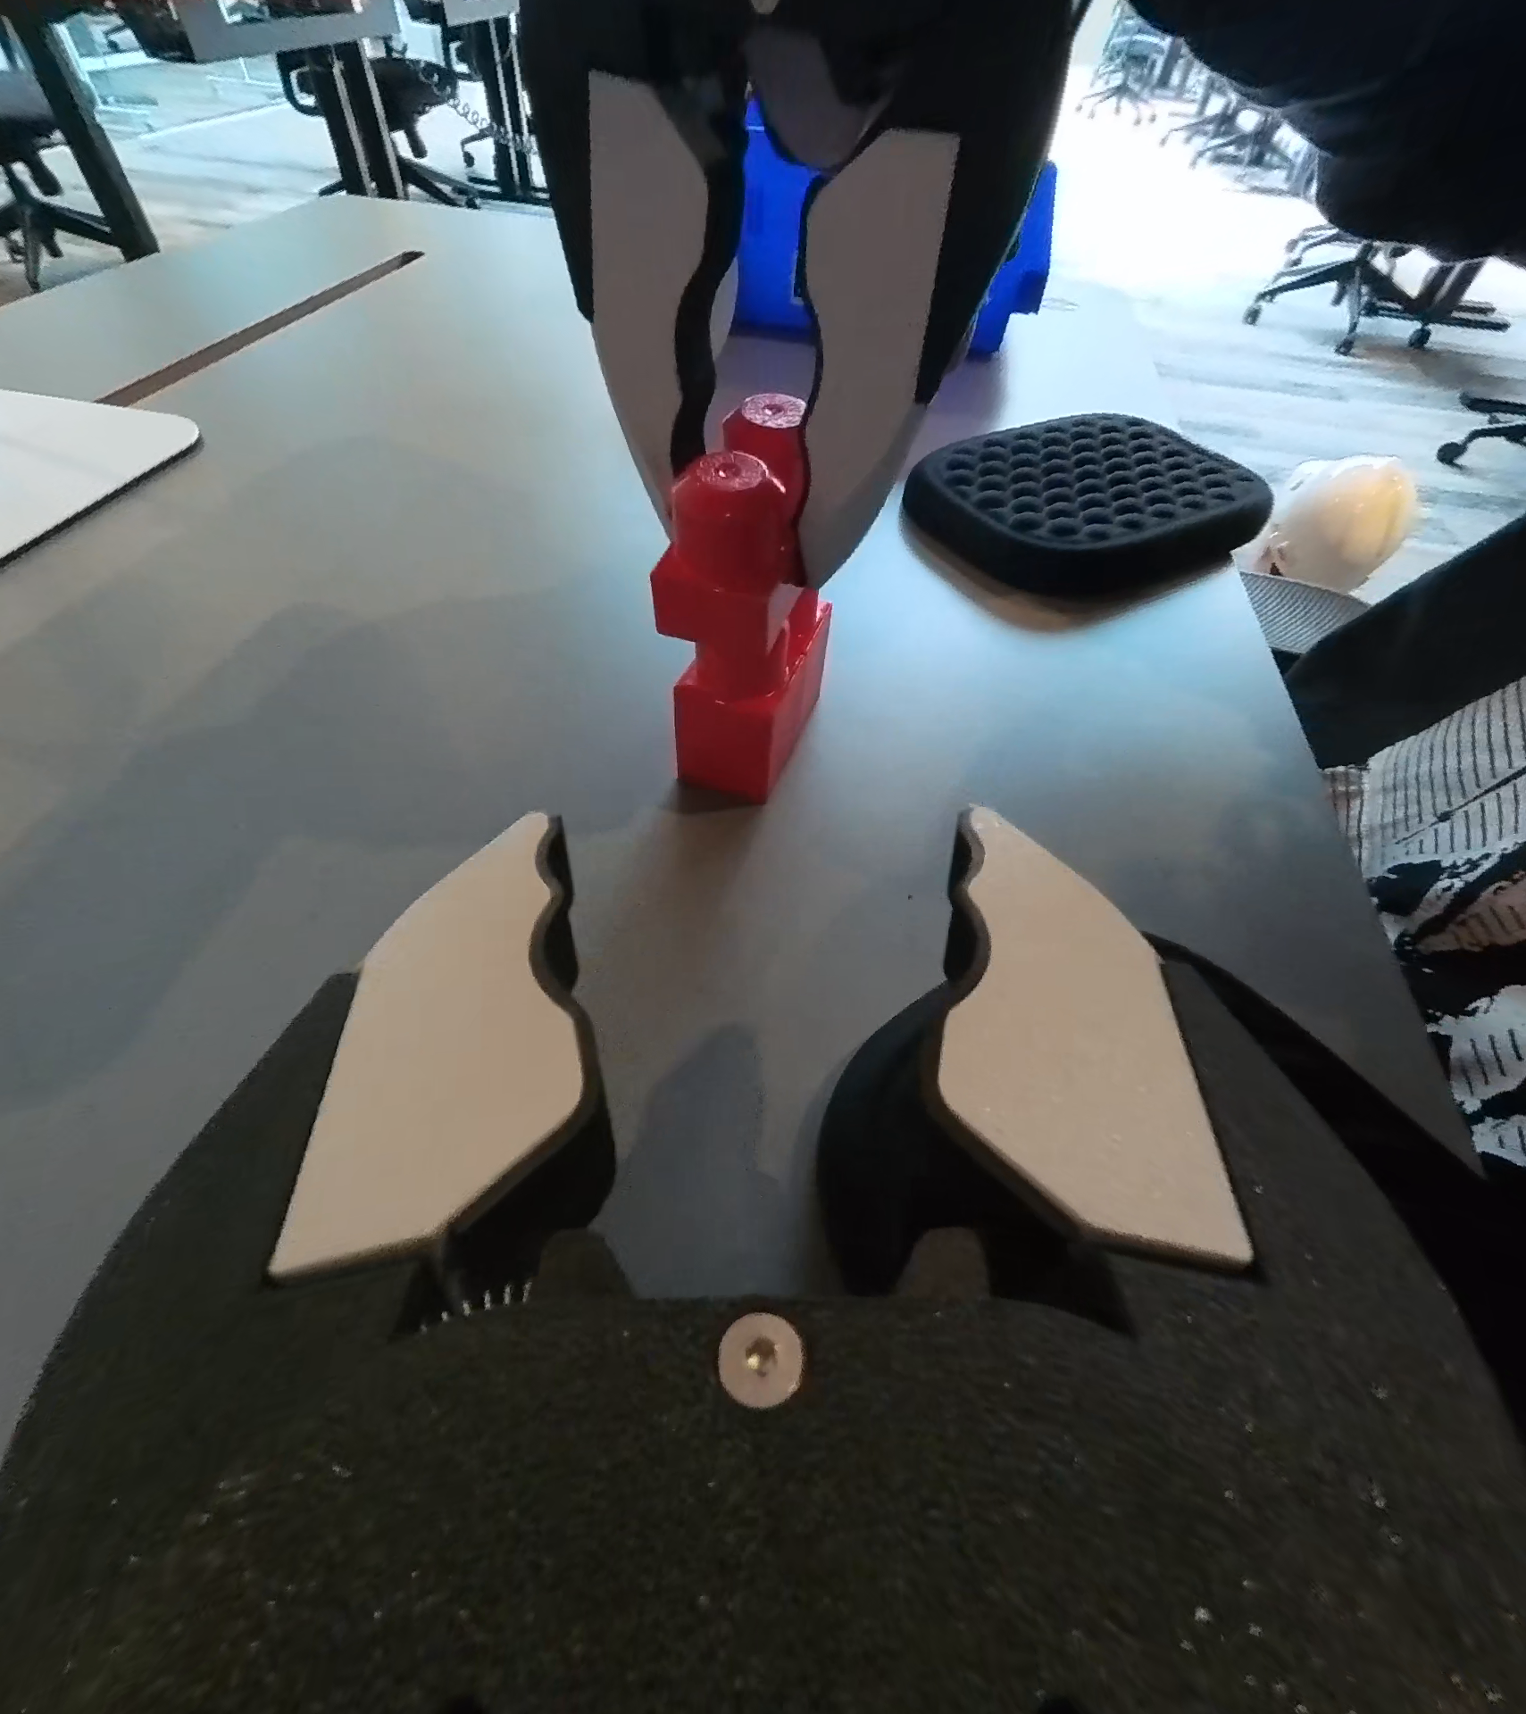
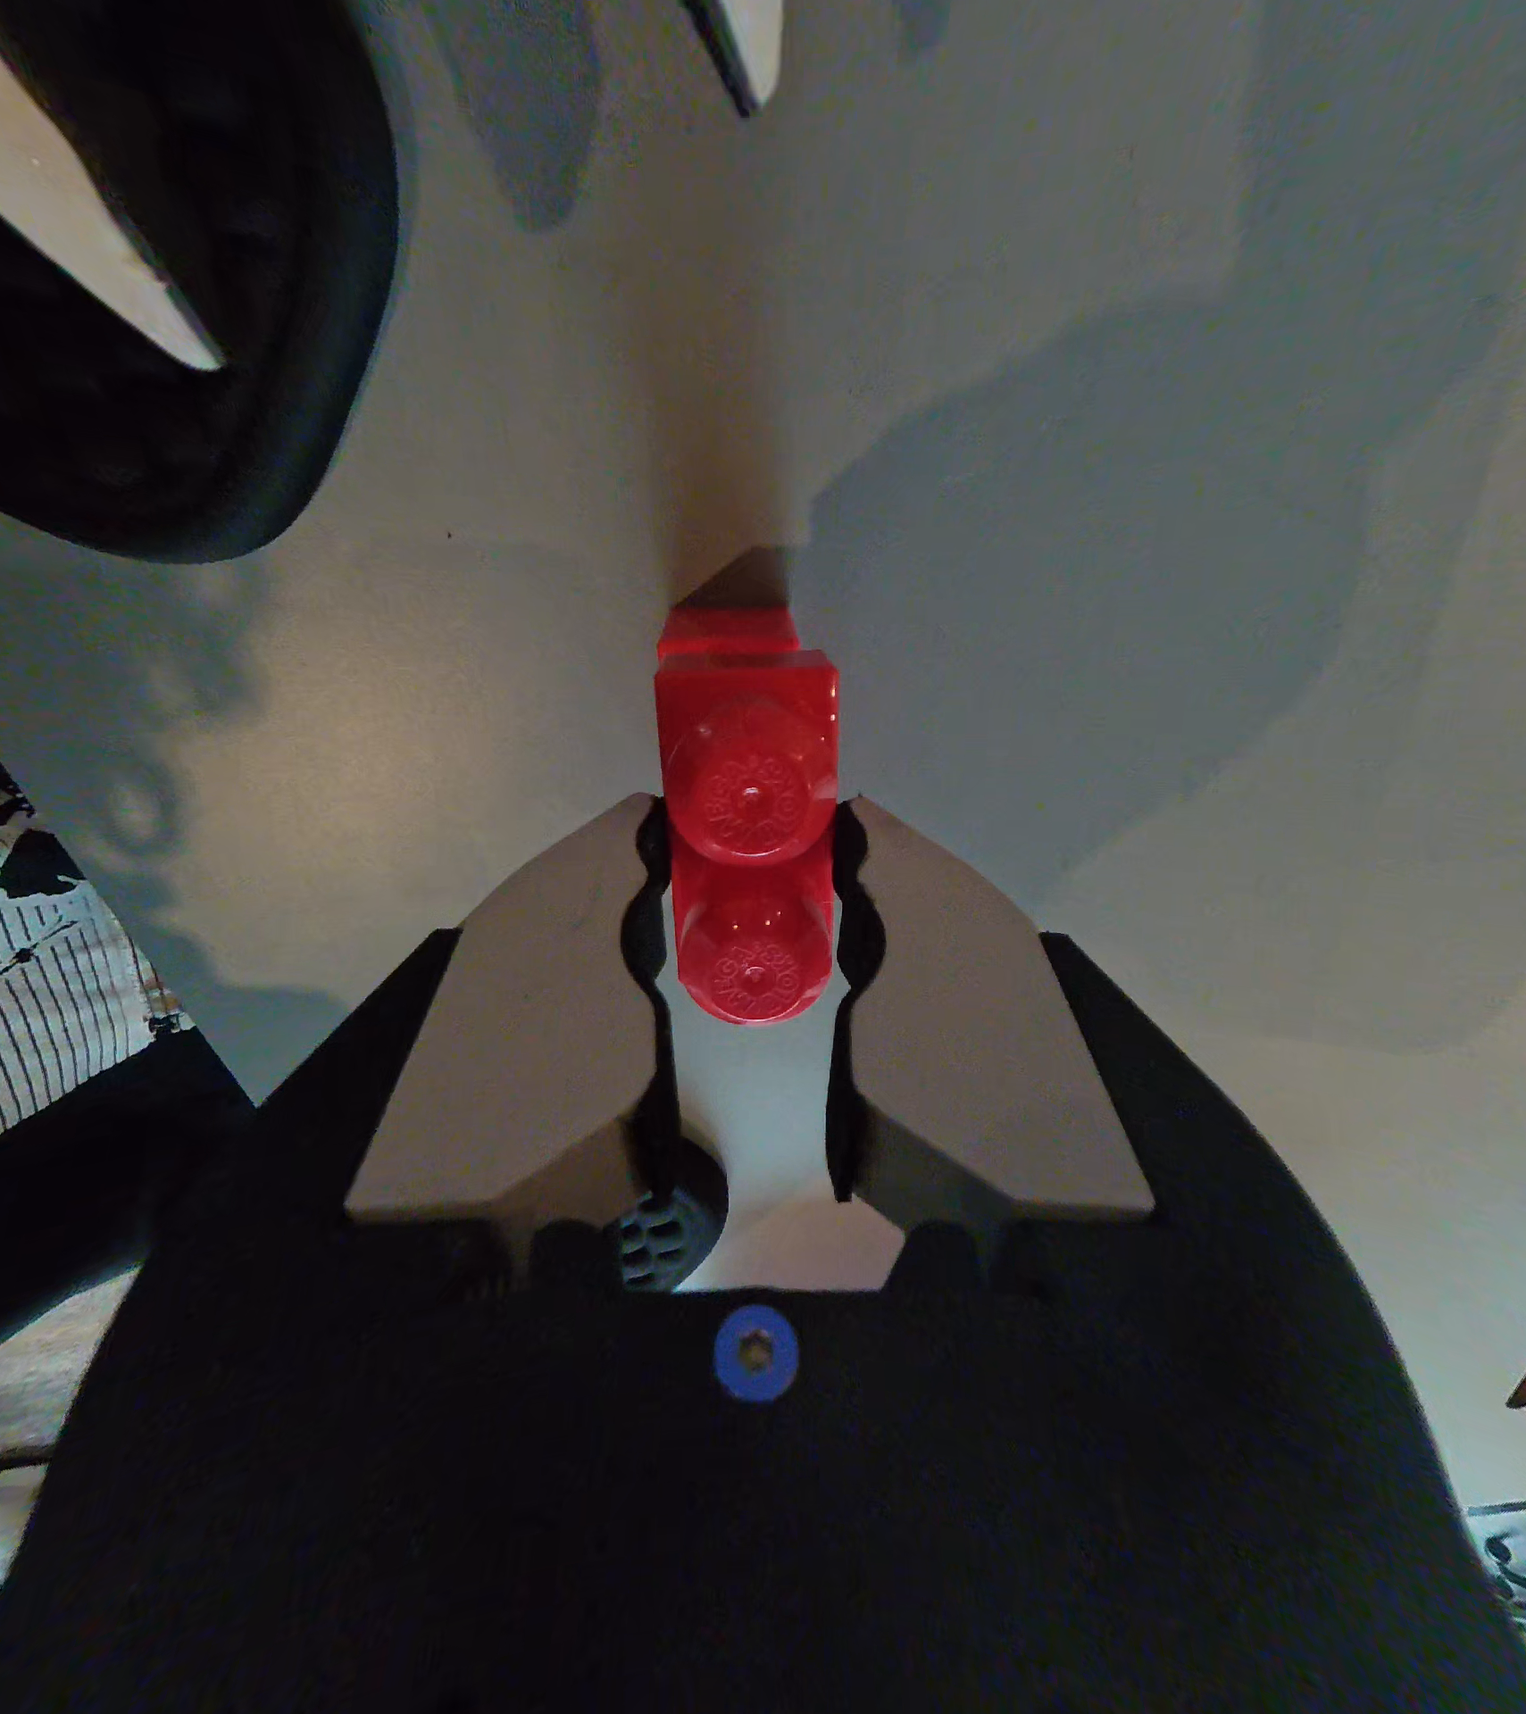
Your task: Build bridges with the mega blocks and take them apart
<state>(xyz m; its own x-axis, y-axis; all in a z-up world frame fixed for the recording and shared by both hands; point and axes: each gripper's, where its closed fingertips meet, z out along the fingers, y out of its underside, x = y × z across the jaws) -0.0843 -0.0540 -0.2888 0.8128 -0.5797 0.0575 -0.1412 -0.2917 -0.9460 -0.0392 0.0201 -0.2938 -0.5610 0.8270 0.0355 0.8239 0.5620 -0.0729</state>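
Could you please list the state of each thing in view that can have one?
Top red block: gripped at its sides by the right gripper, tilted, sitting offset on the bottom block.
Bottom red block: upright on the table, one stud uncovered.
Right gripper: shut on the top red block from above.
Left gripper: open, empty, just short of the blocks.
Black mat: flat on the table.

Left wrist view: bright daylight from windows at 12–2 o'clock, floor beyond blown out. Table (image 1: pixel 276 742) shows soft overlapping shadows, bluish sheen at centre. Strong fisheye bending at edges. Near gripper body at 6 o'clock dark, grainy.
Right wrist view: dimmer, warm cast; broad grey shadows at 2–4 o'clock and 9 o'clock; corners soft, stretched.
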